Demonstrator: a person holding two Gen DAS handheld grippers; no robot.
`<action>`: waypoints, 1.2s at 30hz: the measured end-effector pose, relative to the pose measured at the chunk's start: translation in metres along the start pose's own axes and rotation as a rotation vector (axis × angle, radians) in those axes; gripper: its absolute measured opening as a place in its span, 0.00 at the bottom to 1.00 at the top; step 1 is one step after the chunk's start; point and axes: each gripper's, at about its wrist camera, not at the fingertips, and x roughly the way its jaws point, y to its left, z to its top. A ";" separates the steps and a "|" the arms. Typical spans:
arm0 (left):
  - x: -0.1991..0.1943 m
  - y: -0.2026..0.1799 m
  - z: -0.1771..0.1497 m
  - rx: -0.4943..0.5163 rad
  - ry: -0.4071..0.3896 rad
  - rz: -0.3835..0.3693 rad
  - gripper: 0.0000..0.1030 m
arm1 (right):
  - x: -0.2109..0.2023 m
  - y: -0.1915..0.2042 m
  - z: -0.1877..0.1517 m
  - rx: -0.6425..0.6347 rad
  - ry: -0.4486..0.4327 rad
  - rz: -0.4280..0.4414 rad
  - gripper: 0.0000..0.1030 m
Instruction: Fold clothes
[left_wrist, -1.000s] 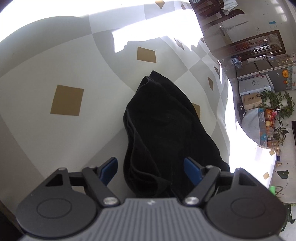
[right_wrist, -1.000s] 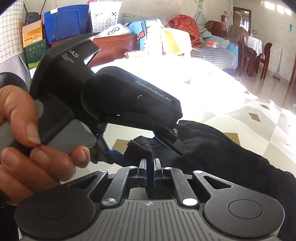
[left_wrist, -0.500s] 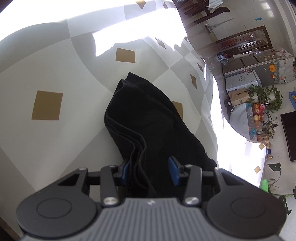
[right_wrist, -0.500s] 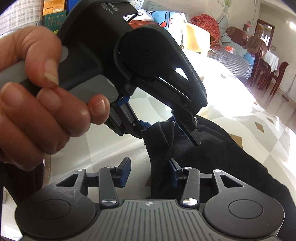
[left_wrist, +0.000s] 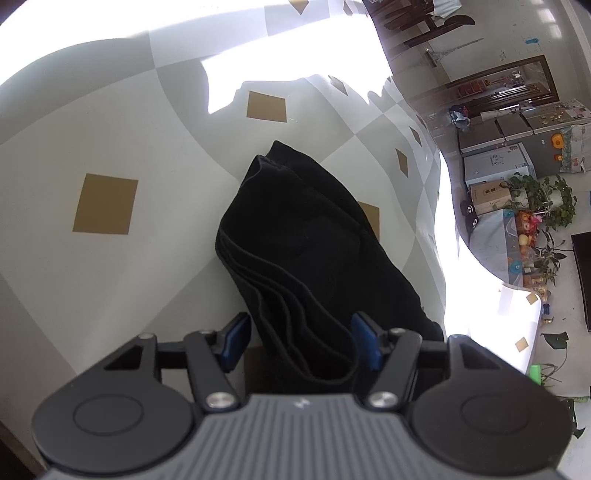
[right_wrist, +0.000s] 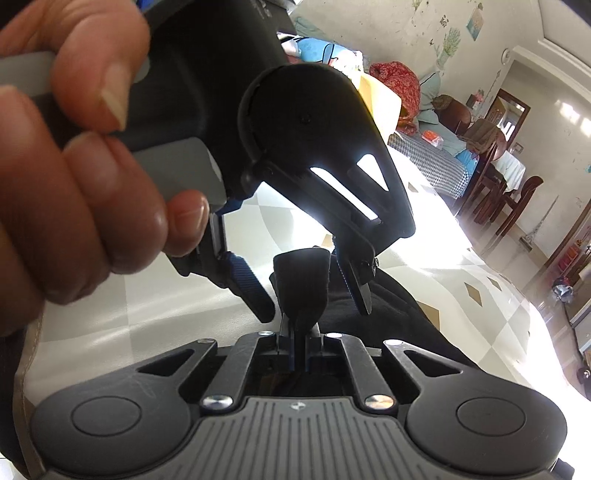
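A black folded garment (left_wrist: 310, 251) lies in several layers on the chequered tablecloth (left_wrist: 110, 122). My left gripper (left_wrist: 301, 341) is open, its blue pads on either side of the garment's near end. In the right wrist view the left gripper (right_wrist: 306, 284) hangs just ahead, held by a hand (right_wrist: 74, 192), with a raised corner of the garment (right_wrist: 301, 280) between its fingers. My right gripper (right_wrist: 300, 350) is shut on that corner of the black garment.
The tablecloth has tan diamonds (left_wrist: 105, 203). Bright sunlight washes out the far side of the table (right_wrist: 424, 236). Beyond are boxes and plants (left_wrist: 532, 206), a bed with bedding (right_wrist: 424, 147) and dining chairs (right_wrist: 517, 199).
My right gripper has closed on the garment corner. My left gripper has opened wider again after narrowing around the fabric. The left gripper sits higher in the right wrist view.
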 end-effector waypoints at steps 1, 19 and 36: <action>0.001 0.001 0.002 -0.012 -0.009 0.003 0.69 | -0.003 -0.001 0.001 0.002 -0.009 -0.005 0.04; 0.040 -0.020 0.025 -0.038 0.000 -0.054 0.39 | -0.065 -0.016 0.001 0.121 -0.068 -0.052 0.04; 0.013 -0.070 0.003 0.123 -0.114 -0.143 0.16 | -0.094 -0.017 -0.019 0.159 -0.081 -0.136 0.04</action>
